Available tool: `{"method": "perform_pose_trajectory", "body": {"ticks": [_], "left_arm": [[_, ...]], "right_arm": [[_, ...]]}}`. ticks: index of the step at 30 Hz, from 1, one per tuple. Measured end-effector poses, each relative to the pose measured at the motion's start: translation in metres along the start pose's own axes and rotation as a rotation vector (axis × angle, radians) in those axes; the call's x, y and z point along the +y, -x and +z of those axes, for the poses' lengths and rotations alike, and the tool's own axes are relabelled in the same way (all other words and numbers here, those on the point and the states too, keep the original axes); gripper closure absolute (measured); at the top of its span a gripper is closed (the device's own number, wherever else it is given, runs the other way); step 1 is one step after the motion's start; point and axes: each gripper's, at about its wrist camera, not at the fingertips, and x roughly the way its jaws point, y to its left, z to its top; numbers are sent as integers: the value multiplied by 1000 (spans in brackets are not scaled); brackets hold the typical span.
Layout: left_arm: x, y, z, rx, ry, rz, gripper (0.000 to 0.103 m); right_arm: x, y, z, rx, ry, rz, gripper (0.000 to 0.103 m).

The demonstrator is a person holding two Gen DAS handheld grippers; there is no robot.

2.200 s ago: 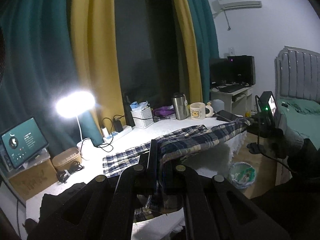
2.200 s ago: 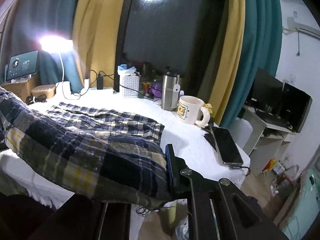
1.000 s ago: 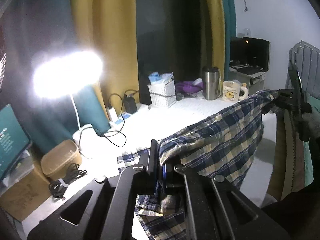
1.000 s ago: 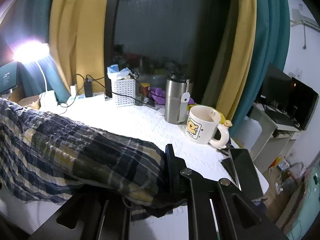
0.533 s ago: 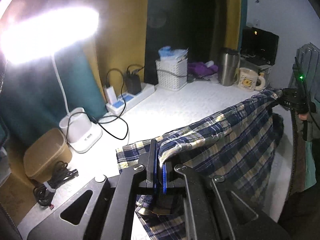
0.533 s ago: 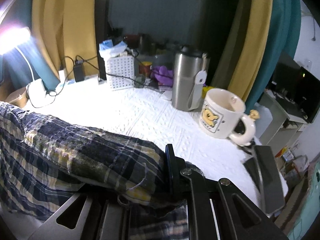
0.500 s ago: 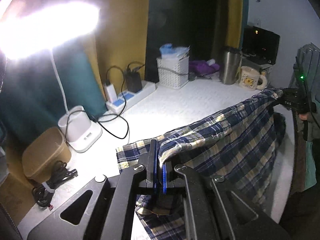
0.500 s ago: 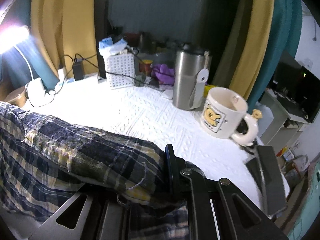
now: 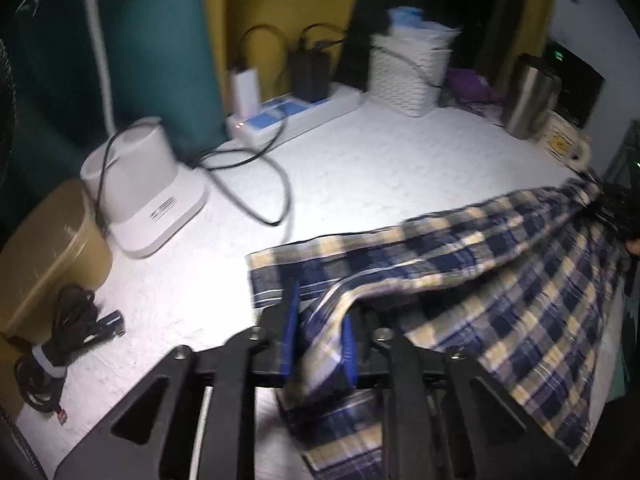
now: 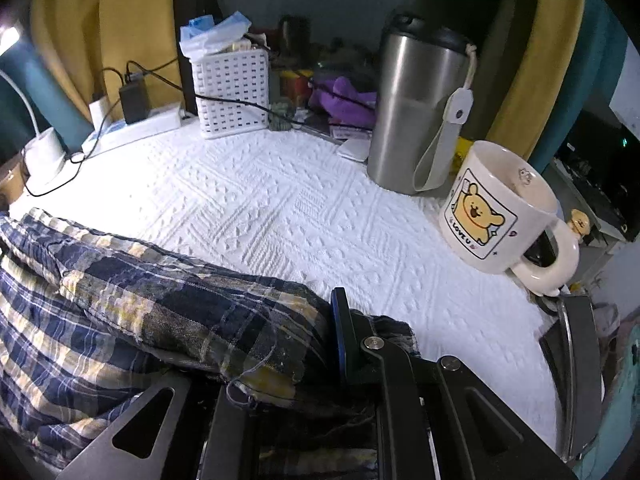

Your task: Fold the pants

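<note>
Step in hand: fold-over of plaid pants (image 9: 500, 264), upper layer carried across white-covered table (image 9: 360, 168) and lowered onto lower layer.

Left gripper (image 9: 318, 344): fingers (image 9: 289, 332) opening, cloth edge between pads, grip loosening.

Right gripper (image 10: 320, 344): fingers pressed together, pinching bunched pants (image 10: 180, 304) edge.

Pants location: strung between both grippers, near table edge; lower layer flat at 6 o'clock in left view.

Mug (image 10: 496, 208) at 2 o'clock, tumbler (image 10: 416, 112) at 1 o'clock in right view; both apart from cloth.

Next move, judged: set both corners flush on lower layer, release right side, smooth crease.
</note>
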Motion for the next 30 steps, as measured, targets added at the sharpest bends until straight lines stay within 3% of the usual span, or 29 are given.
{"method": "perform_pose_trajectory", "body": {"ticks": [2, 6, 8, 10, 12, 13, 14, 20, 23, 27, 30], "left_arm": [[11, -4, 0, 1, 38, 7, 65], [24, -10, 0, -3, 69, 24, 64], [27, -12, 2, -9, 83, 32, 64], [29, -14, 5, -21, 85, 43, 64], [28, -14, 8, -27, 84, 49, 64], [26, -12, 9, -31, 79, 55, 64], [21, -7, 9, -38, 64, 61, 64], [-20, 16, 13, -62, -36, -22, 64], [-43, 3, 12, -14, -101, -96, 63], [-56, -33, 15, 74, -103, -88, 63], [-56, -22, 16, 50, -88, -94, 63]], "right_arm": [[0, -4, 3, 10, 1, 4, 89], [2, -11, 14, 28, 12, 1, 87], [2, -13, 16, 32, 17, -26, 69], [0, -13, 19, 36, 18, -44, 62], [-4, -13, 20, 39, 20, -81, 32], [-8, -12, 20, 35, 15, -120, 4], [-14, -10, 21, 25, -1, -137, 0], [-35, 3, 19, 10, -37, -212, 0], [-29, 11, 15, 0, -21, -176, 0], [-27, 14, -4, 21, -24, -129, 1], [-42, 30, -17, -3, -100, -84, 1]]}}
